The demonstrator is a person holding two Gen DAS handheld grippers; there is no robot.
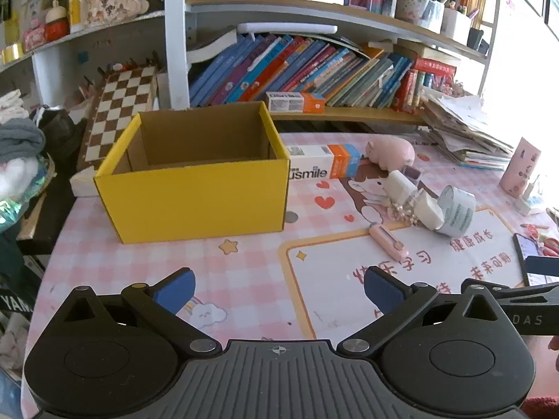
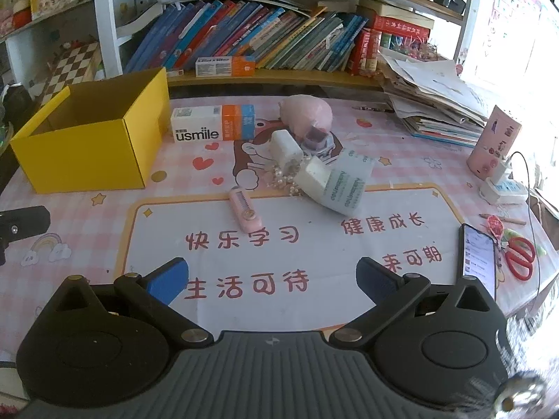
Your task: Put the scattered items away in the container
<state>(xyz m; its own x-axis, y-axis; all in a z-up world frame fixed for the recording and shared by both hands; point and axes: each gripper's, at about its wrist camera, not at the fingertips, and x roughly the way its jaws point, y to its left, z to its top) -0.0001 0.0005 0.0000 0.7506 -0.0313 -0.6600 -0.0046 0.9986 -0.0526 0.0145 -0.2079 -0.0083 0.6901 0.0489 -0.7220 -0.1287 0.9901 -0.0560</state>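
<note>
An open, empty yellow cardboard box (image 1: 195, 188) stands on the pink desk mat; it also shows in the right wrist view (image 2: 87, 146) at the left. Right of it lie a usmile box (image 2: 213, 124), a pink pig toy (image 2: 307, 111), two white blocks (image 2: 286, 150) with a pearl string (image 2: 279, 178), a roll of tape (image 2: 346, 185) and a pink eraser-like case (image 2: 244, 209). My left gripper (image 1: 279, 289) is open and empty in front of the yellow box. My right gripper (image 2: 272, 279) is open and empty, well short of the pink case.
A phone (image 2: 478, 255), red scissors (image 2: 520, 258) and a charger (image 2: 503, 188) lie at the right edge. A paper stack (image 2: 433, 104) sits at the back right. A bookshelf (image 2: 262, 42) runs behind the desk. A chessboard (image 1: 118, 111) leans at the left.
</note>
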